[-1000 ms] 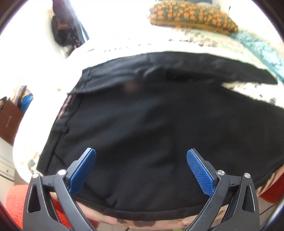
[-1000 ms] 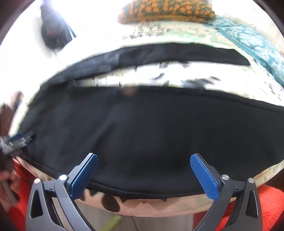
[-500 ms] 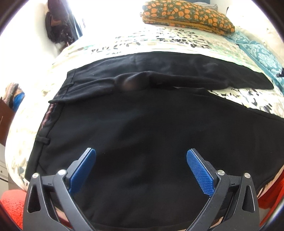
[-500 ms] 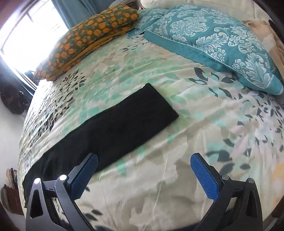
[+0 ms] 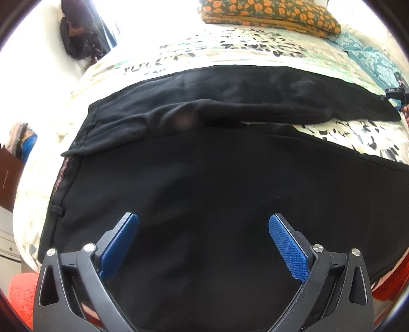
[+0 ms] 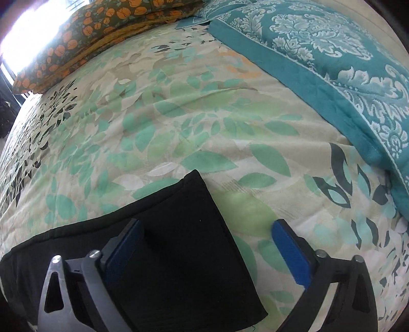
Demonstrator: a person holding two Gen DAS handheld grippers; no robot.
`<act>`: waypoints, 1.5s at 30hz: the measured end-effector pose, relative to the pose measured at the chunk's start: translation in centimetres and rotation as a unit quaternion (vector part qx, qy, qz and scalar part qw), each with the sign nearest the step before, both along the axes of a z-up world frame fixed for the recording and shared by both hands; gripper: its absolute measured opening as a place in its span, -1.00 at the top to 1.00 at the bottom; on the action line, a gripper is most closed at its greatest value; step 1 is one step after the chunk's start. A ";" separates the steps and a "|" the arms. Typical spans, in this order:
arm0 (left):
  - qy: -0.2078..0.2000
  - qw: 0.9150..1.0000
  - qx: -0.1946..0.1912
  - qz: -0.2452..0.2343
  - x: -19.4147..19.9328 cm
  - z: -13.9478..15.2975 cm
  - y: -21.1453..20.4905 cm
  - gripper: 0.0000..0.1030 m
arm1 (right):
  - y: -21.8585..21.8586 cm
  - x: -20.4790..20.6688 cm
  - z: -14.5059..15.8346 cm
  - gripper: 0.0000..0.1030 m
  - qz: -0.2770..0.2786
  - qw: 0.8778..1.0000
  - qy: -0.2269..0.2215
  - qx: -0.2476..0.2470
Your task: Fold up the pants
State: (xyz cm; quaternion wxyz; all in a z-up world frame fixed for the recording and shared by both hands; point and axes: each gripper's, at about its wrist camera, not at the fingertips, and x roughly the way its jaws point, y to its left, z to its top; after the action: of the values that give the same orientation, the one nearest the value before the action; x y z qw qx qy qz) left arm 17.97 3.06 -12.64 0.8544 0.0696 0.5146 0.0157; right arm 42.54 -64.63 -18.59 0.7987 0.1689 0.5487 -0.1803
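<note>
A bed (image 6: 204, 127) with a leaf-patterned cover carries black pants (image 5: 204, 191) spread flat with the legs apart, an orange-flowered pillow (image 5: 268, 12) at its far edge, and a teal patterned pillow (image 6: 332, 63) beside that one.

Right gripper (image 6: 205, 251) with blue pads, jaws just closing, straddling hem of black fabric pant leg (image 6: 179, 229), leaf-print bedspread (image 6: 179, 115), teal damask pillow (image 6: 332, 58)
</note>
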 end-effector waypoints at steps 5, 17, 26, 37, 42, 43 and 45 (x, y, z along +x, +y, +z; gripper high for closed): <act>-0.001 1.000 -0.010 -0.008 0.2 0.1 -1.1 -0.99 | 0.3 -2.3 3.4 0.87 0.000 0.998 -0.058 0.002; -0.022 0.998 -0.056 -0.023 -0.7 3.1 -2.5 -0.99 | 14.0 -22.2 12.2 0.88 0.031 0.969 -0.236 0.063; -0.012 0.996 -0.068 -0.054 -1.9 4.2 -4.7 -0.99 | 20.5 -33.9 10.3 0.88 -0.010 0.963 -0.263 0.064; 0.025 0.994 -0.091 -0.046 3.7 3.5 -6.2 -0.99 | 19.6 -35.4 10.2 0.98 -0.023 0.960 -0.274 0.045; 0.021 0.993 -0.118 -0.002 7.7 4.0 -5.7 -0.99 | 18.0 -35.0 8.8 0.88 -0.043 0.966 -0.247 0.066; 0.019 0.992 -0.126 0.005 8.0 4.0 -5.6 -0.99 | 17.5 -35.1 8.4 0.58 -0.055 0.967 -0.241 0.069; 0.016 0.990 -0.140 0.011 8.0 4.0 -5.5 -0.99 | 16.6 -35.3 7.6 -0.20 -0.066 0.967 -0.229 0.088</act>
State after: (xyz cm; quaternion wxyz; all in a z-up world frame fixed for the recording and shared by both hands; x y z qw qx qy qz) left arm 25.99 -2.47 -8.66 0.8473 -0.0564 0.5259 -0.0484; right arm 7.27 -48.06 -10.99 0.8713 0.3116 0.3523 -0.1400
